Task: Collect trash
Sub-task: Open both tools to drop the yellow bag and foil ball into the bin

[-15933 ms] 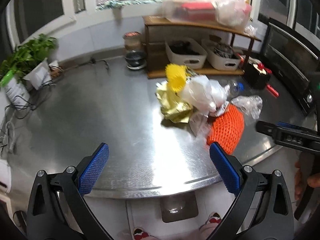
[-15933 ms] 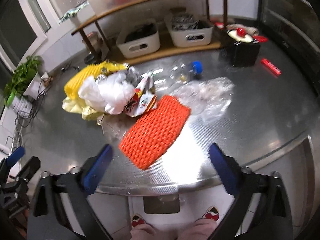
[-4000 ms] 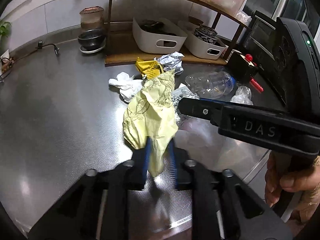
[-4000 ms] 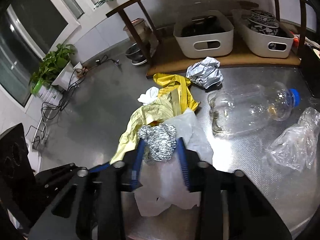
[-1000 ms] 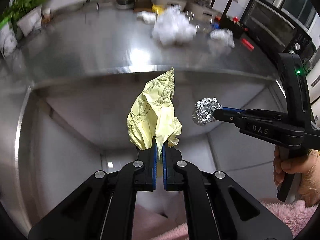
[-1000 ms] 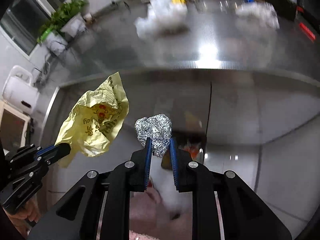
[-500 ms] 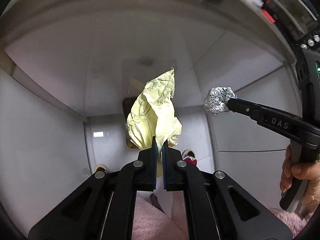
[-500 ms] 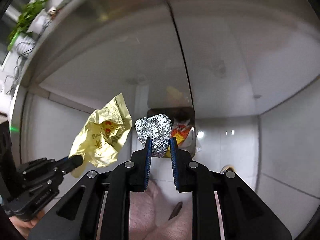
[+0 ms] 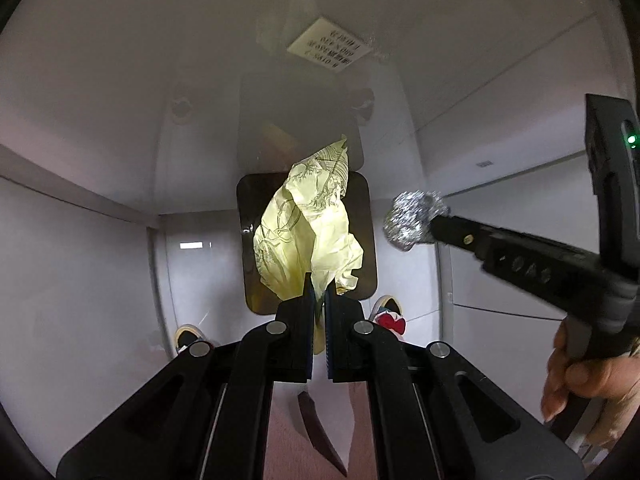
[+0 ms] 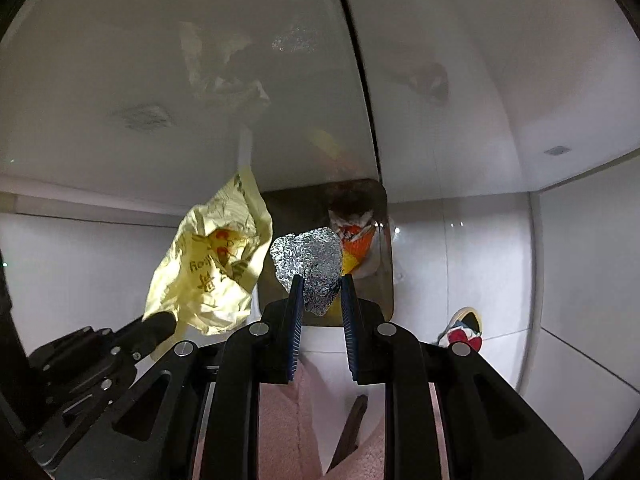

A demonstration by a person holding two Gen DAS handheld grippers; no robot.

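The yellow bag (image 9: 308, 236) hangs over the dark opening of the bin (image 9: 368, 240), pinched between the nearly closed jaws of the left gripper (image 9: 317, 292). Just beside it, the foil ball (image 10: 310, 266) is clamped in the narrow jaws of the right gripper (image 10: 320, 284), also above the bin. Only the right wrist view shows orange and white trash (image 10: 356, 240) inside the bin and red print on the bag. Only the left wrist view shows the hand (image 9: 580, 380) holding the right gripper
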